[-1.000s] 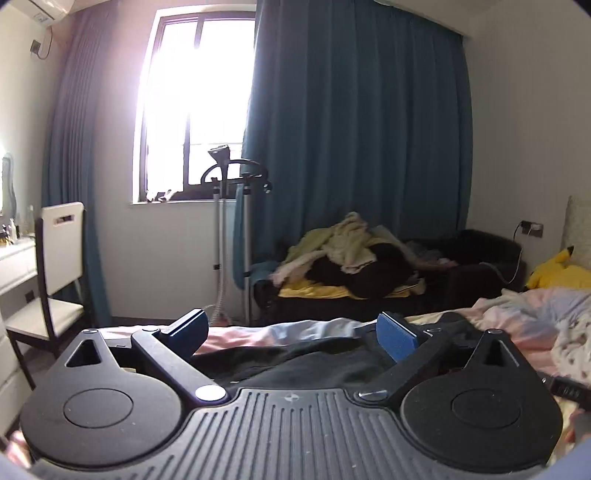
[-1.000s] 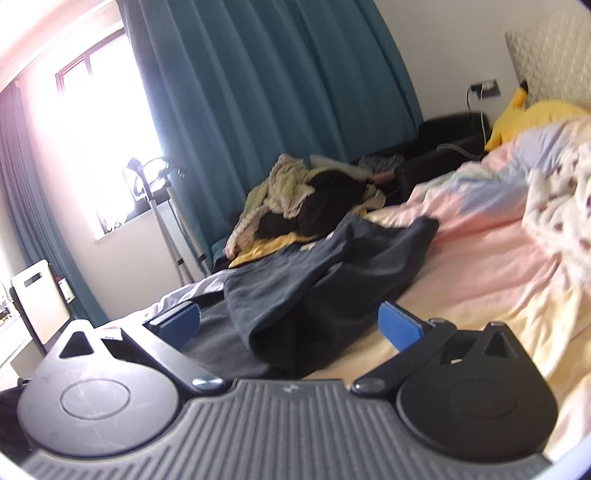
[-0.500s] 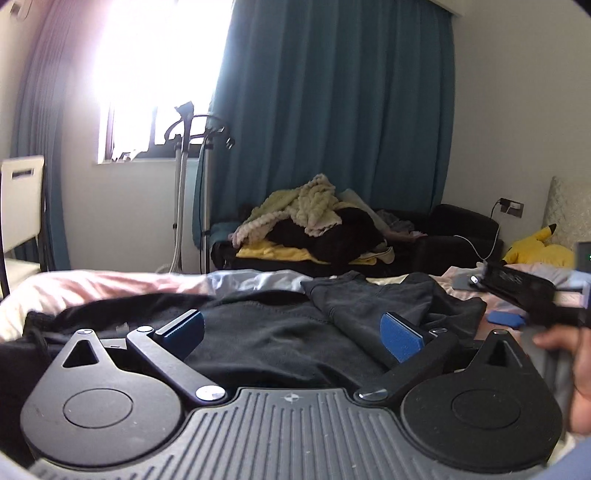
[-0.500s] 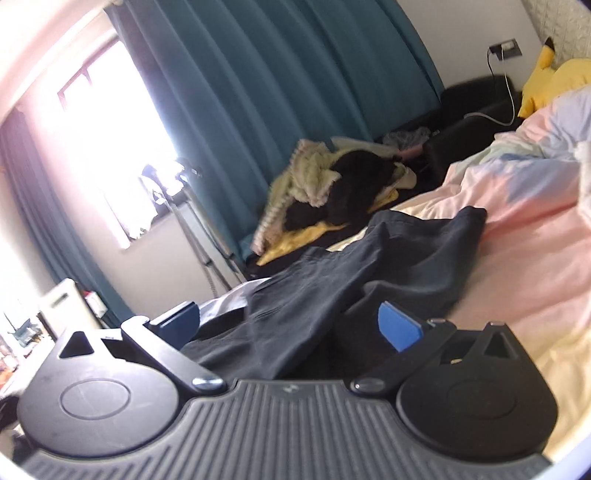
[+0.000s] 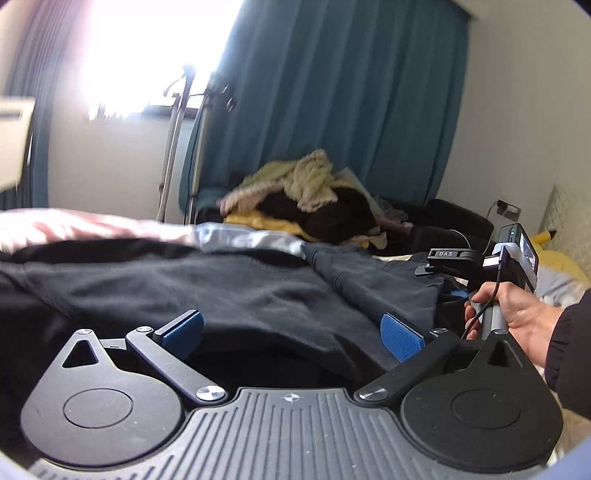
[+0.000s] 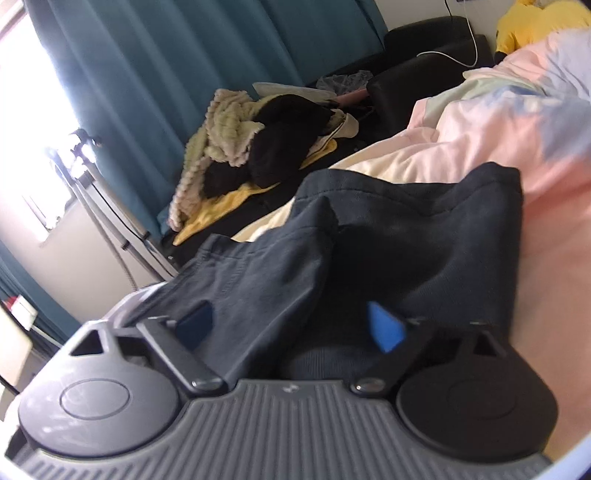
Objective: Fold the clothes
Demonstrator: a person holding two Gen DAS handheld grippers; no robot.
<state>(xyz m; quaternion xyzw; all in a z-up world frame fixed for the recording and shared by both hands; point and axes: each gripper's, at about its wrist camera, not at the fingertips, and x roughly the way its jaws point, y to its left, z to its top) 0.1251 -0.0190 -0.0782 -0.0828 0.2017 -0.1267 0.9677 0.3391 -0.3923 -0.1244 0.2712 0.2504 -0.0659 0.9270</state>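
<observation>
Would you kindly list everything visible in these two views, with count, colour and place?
garment: one, dark navy, spread on the bed in front of both grippers
bed cover: one, pink and pale yellow, under the garment
clothes pile: one heap, cream, black and yellow, on a dark seat past the bed
curtain: one, teal, behind the pile
window: one, very bright, left of the curtain
metal stand: one, grey, below the window
soft toy: one, yellow, far right on the bed
left gripper: black with blue pads, open over the garment
right gripper: jaws closing, garment fold between them, pads not yet pressing
hand: one, holding the right gripper's handle
</observation>
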